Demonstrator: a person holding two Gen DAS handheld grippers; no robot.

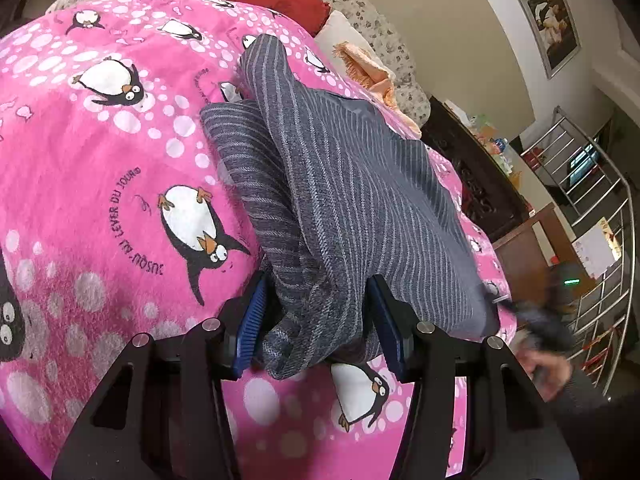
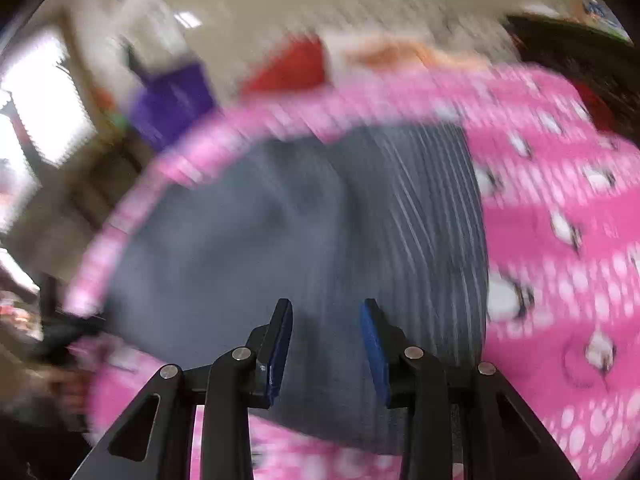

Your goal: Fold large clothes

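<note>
A grey striped garment lies bunched on a pink penguin blanket. My left gripper has its jaws wide apart around a thick fold of the garment's near end; the blue pads sit beside the cloth without pinching it. In the right wrist view, which is heavily blurred, the same garment spreads over the blanket. My right gripper is open and empty just above the garment's near edge. The right gripper also shows blurred in the left wrist view.
A red cushion, a peach cloth and a floral pillow lie at the blanket's far side. A dark wooden cabinet and metal railing stand to the right. A purple bag sits at the far left.
</note>
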